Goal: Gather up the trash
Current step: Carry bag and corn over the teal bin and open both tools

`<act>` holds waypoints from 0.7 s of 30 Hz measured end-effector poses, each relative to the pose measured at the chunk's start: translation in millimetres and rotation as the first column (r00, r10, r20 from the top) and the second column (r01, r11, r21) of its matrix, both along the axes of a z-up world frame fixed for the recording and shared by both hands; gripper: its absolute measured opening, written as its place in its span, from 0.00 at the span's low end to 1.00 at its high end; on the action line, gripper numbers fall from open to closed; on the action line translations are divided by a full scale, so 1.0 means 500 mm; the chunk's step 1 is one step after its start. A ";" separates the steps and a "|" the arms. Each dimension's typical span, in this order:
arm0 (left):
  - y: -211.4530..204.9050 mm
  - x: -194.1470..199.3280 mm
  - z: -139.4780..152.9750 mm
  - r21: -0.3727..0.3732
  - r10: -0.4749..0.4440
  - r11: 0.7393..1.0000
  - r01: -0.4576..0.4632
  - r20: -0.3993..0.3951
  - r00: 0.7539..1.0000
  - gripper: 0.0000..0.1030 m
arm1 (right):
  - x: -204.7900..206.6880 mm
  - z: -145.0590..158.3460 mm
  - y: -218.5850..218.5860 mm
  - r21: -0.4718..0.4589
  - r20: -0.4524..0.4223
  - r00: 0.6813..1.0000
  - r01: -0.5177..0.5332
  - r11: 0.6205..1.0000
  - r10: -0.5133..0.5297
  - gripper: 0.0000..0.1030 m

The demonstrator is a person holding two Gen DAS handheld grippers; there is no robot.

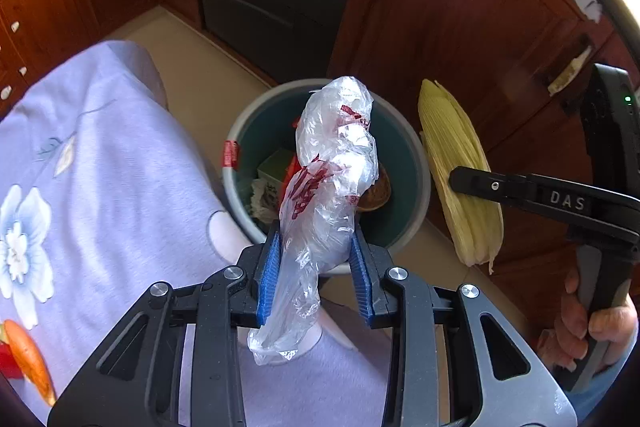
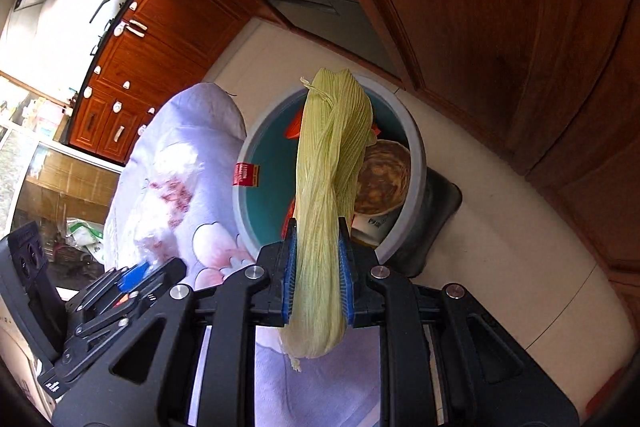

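A lilac flower-printed cloth is seen at the left. Beside it, a crumpled clear plastic bag with red print is clamped between the blue pads of the left gripper and is held above the round grey-rimmed teal trash bin, in which scraps already lie. Further right, a pale yellow-green corn husk is pinched by the right gripper, over the same bin, before dark wooden cabinet doors.
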State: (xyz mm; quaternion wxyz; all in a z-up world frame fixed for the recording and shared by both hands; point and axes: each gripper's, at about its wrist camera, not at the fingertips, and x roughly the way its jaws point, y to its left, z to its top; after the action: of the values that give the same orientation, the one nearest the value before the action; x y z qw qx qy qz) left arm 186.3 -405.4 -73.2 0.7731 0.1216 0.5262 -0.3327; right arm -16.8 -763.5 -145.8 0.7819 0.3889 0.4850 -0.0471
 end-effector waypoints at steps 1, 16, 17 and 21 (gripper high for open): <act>-0.006 0.007 -0.009 0.002 0.001 1.000 -0.001 -0.011 1.000 0.35 | 0.005 -0.004 -0.005 -0.004 -0.003 1.000 -0.003 1.000 0.003 0.17; 0.051 0.030 -0.021 -0.022 0.071 0.997 -0.071 -0.012 0.997 0.89 | 0.092 -0.041 0.038 -0.016 -0.051 0.997 -0.065 0.998 0.064 0.22; 0.049 0.024 -0.019 -0.025 0.074 0.997 -0.075 -0.012 0.997 0.90 | 0.096 -0.042 0.044 -0.015 -0.051 0.996 -0.068 0.998 0.067 0.25; 0.065 0.027 -0.016 -0.032 0.088 0.996 -0.089 -0.019 0.996 0.91 | 0.111 -0.039 0.064 -0.007 -0.044 0.996 -0.073 0.997 0.073 0.55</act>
State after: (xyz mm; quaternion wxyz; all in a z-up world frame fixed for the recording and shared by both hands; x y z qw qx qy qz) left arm 199.8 -372.8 -81.1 0.7844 0.0827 0.5322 -0.3076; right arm 38.6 -731.3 -165.4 0.7741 0.3665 0.5154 -0.0291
